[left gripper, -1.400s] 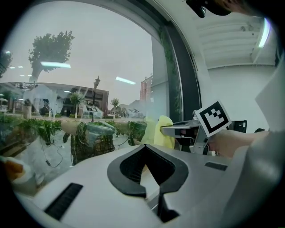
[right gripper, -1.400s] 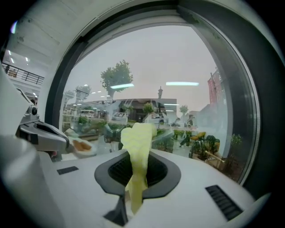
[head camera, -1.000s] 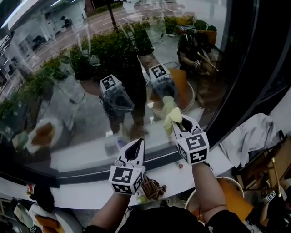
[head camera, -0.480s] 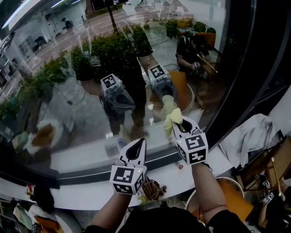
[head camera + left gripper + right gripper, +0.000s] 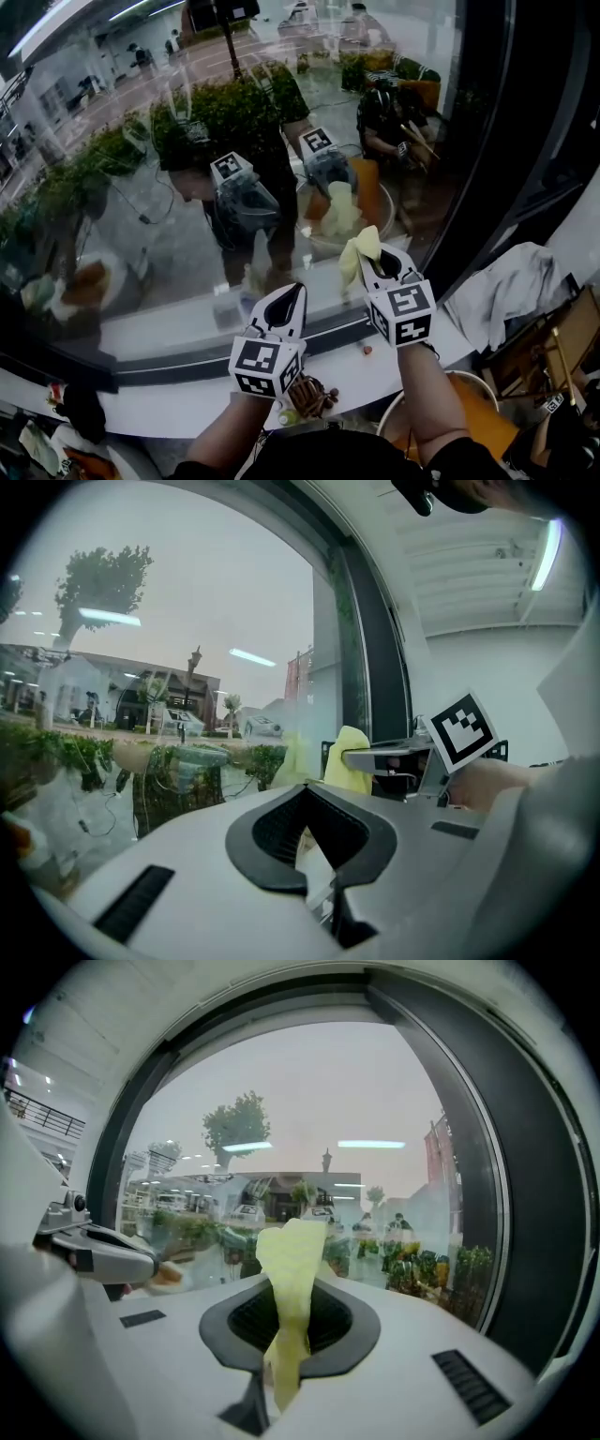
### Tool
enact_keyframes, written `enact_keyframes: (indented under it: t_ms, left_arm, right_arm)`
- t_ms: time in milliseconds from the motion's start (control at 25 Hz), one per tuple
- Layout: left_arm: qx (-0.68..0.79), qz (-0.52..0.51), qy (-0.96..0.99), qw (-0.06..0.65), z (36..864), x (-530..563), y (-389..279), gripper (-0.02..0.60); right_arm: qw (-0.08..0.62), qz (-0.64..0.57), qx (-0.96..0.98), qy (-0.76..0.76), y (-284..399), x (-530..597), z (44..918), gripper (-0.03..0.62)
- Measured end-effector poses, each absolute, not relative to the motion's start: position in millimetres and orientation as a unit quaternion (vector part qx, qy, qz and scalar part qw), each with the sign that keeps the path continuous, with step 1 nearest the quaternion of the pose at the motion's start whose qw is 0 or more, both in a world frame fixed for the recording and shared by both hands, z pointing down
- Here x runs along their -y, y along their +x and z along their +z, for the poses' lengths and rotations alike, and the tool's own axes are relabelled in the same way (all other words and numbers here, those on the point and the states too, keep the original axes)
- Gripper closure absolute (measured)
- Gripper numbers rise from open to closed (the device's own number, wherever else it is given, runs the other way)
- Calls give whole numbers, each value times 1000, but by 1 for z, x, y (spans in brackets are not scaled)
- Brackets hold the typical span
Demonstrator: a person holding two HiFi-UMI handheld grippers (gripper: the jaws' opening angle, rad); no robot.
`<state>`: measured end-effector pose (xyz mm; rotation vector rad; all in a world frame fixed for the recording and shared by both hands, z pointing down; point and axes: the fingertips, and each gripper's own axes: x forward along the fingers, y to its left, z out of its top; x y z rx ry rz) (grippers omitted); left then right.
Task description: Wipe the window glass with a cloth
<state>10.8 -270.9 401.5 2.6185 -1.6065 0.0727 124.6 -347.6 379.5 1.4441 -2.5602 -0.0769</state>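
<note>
The window glass [image 5: 141, 187] fills the upper head view and mirrors both grippers. My right gripper [image 5: 375, 261] is shut on a pale yellow cloth [image 5: 356, 251], whose free end sticks up from the jaws close to the glass; whether it touches the pane cannot be told. In the right gripper view the cloth [image 5: 292, 1246] stands up out of that gripper [image 5: 292, 1283] before the glass [image 5: 309, 1101]. My left gripper [image 5: 287, 302] is held lower left of it, over the sill, shut and empty. In the left gripper view that gripper [image 5: 305, 794] faces the glass [image 5: 169, 621], with the cloth [image 5: 349, 761] to its right.
A white sill [image 5: 187, 398] runs under the window, with a small brown tangle [image 5: 307, 394] on it. A dark window frame [image 5: 506, 178] rises at right. White fabric [image 5: 511, 286] is draped over furniture at right, and an orange round seat [image 5: 473, 417] stands below.
The head view has shifted a little. Both grippers have kept their places at the glass, the right one still holding the cloth.
</note>
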Motion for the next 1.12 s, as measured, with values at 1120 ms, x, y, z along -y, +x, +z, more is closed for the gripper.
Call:
enact_keyframes:
  t_ms: [1120]
  left_arm:
    - [539,-21,842,33,351,278,-57,574]
  right_arm:
    - [67,-56,864,496,63,369,320,544]
